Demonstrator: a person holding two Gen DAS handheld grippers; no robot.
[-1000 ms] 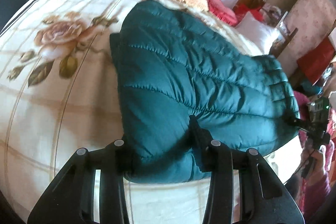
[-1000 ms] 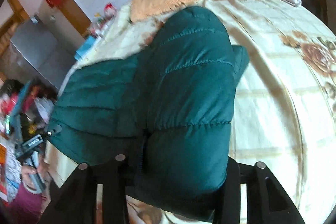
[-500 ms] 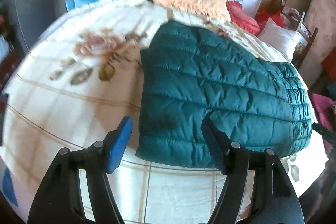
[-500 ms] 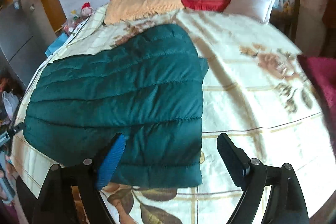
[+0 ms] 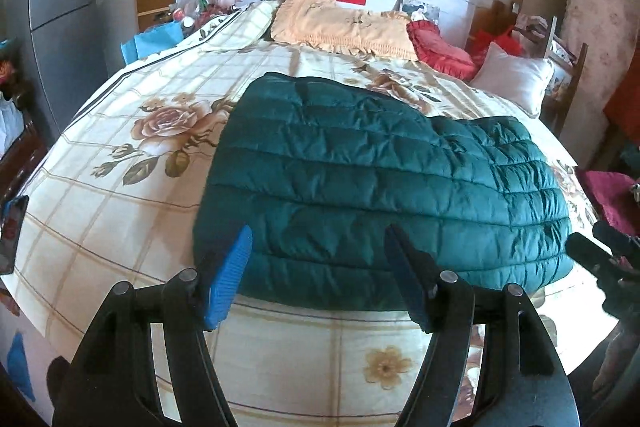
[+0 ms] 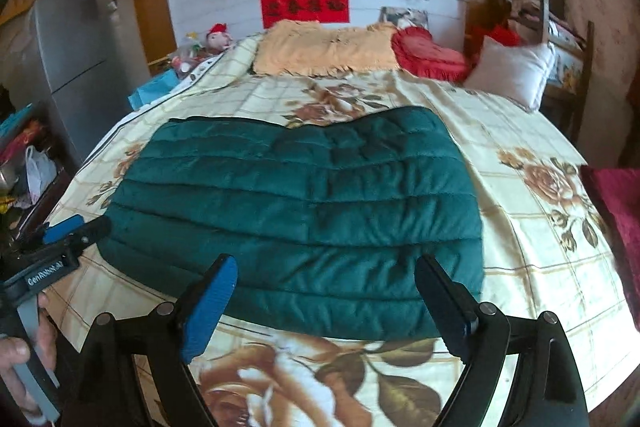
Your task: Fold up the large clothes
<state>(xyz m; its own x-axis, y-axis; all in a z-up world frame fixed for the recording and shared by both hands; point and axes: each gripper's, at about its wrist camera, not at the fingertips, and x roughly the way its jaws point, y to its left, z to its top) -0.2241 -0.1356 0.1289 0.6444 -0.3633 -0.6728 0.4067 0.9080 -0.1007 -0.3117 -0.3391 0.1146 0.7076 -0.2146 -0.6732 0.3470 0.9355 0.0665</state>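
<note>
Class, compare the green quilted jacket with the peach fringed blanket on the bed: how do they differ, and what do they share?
The green quilted jacket is dark teal and puffy with stitched bands; the peach fringed blanket is pale with a tasselled edge. The jacket lies near the bed's foot, the blanket at its head. Both rest on the floral bedspread.

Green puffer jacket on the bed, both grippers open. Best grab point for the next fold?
Judging by its pose, take the green puffer jacket at its two near corners, coming in low from the near bed edge: left gripper on the left one, right gripper on the right. It lies flat; that edge is thick, exposed and closest.
</note>
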